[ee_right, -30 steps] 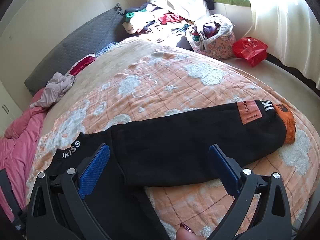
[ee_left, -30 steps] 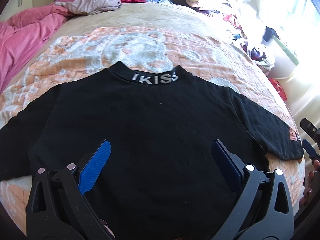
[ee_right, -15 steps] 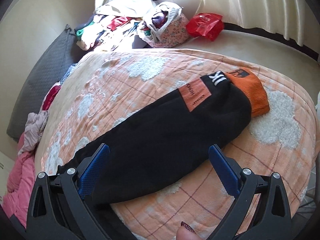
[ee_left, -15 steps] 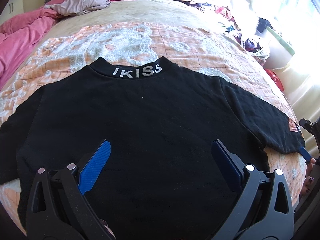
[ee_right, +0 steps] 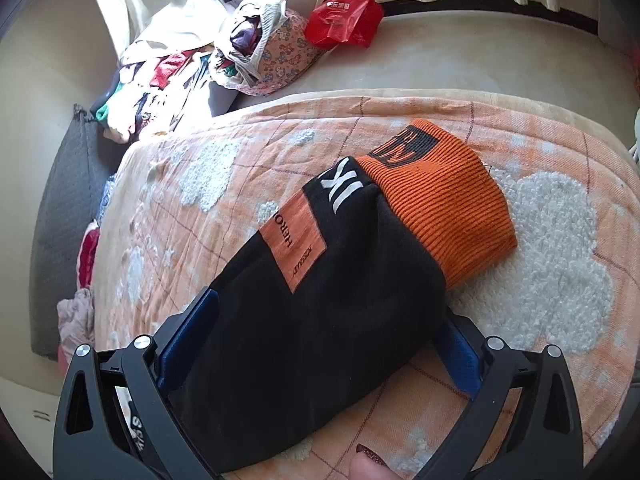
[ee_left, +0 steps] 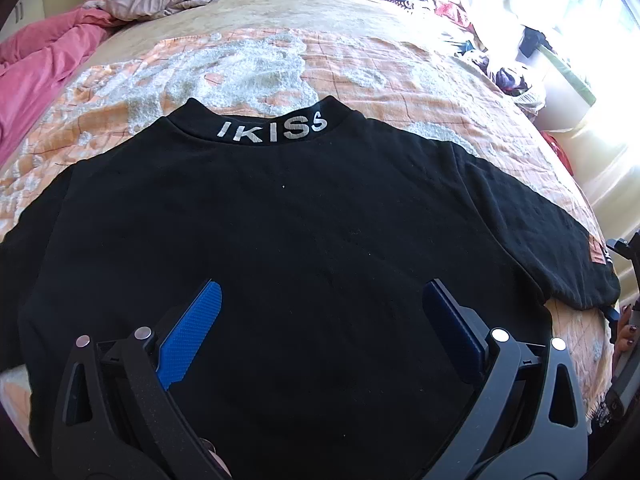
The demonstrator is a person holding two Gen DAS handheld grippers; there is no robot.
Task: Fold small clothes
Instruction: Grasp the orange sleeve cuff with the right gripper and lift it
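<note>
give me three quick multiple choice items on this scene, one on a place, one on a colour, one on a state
1. Where does the black sweatshirt lie?
A. on a hanger
B. flat on the peach patterned blanket
C. in a basket

2. What colour is the cuff at the end of the sleeve?
A. orange
B. green
C. white

3. How does the right gripper stand?
A. shut on the cuff
B. jaws open, one on each side of the sleeve
C. out of view

Answers: 1 B, the left wrist view shows the sweatshirt spread on the blanket, collar away from the camera. 2 A, the ribbed cuff is orange in the right wrist view. 3 B, the sleeve runs between the spread blue pads, not yet pinched.
</note>
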